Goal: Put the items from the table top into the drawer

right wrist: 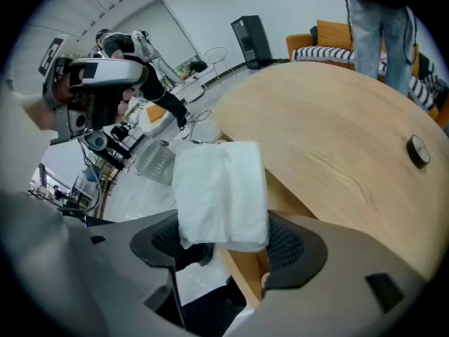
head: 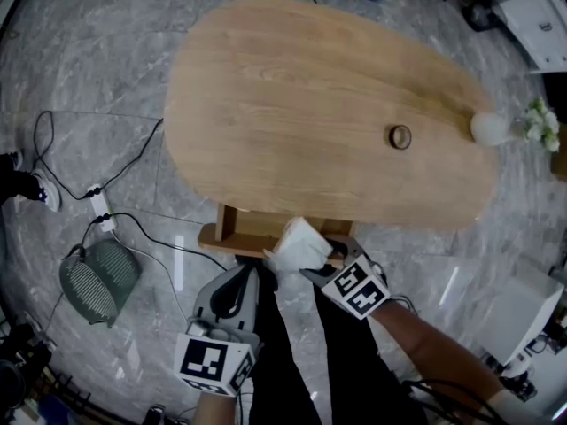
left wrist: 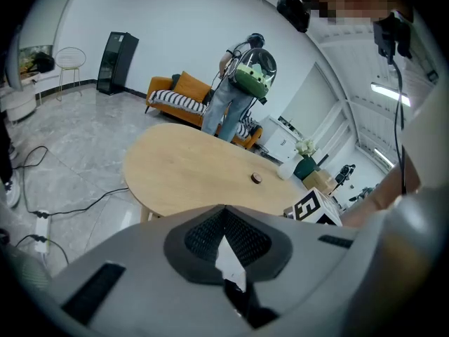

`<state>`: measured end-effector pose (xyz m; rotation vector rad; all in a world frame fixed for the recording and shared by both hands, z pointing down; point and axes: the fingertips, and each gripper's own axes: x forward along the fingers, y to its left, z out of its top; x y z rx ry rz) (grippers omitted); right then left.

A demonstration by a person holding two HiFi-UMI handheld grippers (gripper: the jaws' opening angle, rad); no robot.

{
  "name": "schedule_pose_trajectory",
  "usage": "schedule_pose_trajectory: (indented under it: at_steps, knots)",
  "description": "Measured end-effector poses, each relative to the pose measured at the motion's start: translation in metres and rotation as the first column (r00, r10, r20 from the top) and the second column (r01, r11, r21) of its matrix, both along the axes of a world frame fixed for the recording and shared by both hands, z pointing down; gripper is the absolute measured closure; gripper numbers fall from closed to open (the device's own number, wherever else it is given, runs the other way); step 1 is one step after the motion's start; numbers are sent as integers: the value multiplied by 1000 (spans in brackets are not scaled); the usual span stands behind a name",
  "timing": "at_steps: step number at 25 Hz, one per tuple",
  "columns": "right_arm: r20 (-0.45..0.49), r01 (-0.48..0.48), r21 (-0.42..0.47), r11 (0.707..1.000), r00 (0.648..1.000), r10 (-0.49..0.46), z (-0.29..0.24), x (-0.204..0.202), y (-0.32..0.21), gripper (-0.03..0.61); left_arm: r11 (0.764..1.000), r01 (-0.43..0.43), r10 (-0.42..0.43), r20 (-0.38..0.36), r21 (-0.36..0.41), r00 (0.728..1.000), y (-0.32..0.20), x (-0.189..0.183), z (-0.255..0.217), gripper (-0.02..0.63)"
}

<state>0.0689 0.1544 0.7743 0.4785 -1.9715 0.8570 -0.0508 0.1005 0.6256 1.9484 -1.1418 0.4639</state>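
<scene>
Left gripper (head: pixel 252 280) is parked just off the tabletop's (head: pixel 292 104) near edge, fingers pinched together, nothing obviously gripped. The open drawer (head: pixel 232 228) is tucked under that edge. The white pack (head: pixel 297 240) is clamped in the right gripper (head: pixel 321 257) at the drawer's front. It should be lowered well inside before being let go, imo. A small round thing (head: pixel 400 136) is left near the right edge.

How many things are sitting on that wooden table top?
2: a small round brown object right of the middle, and a white vase of flowers at the right end. None seems hidden.
</scene>
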Motion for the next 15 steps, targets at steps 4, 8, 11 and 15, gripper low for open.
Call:
schedule_pose_trajectory:
  at_steps: [4, 8, 11, 15]
  knots:
    - [-41, 51, -2, 999, 998, -51, 9, 6, 3, 235, 1000, -2, 2, -5, -8, 1000, 6, 0, 3, 614]
    - [-72, 100, -40, 994, 992, -102, 21, 14, 4, 234, 1000, 6, -6, -7, -11, 1000, 9, -3, 7, 614]
    - [-91, 144, -41, 989, 985, -148, 27, 17, 3, 233, 1000, 16, -16, -13, -21, 1000, 10, -4, 9, 614]
    - [-131, 214, 7, 977, 969, -211, 29, 19, -2, 233, 999, 21, -22, -26, -36, 999, 10, -2, 11, 614]
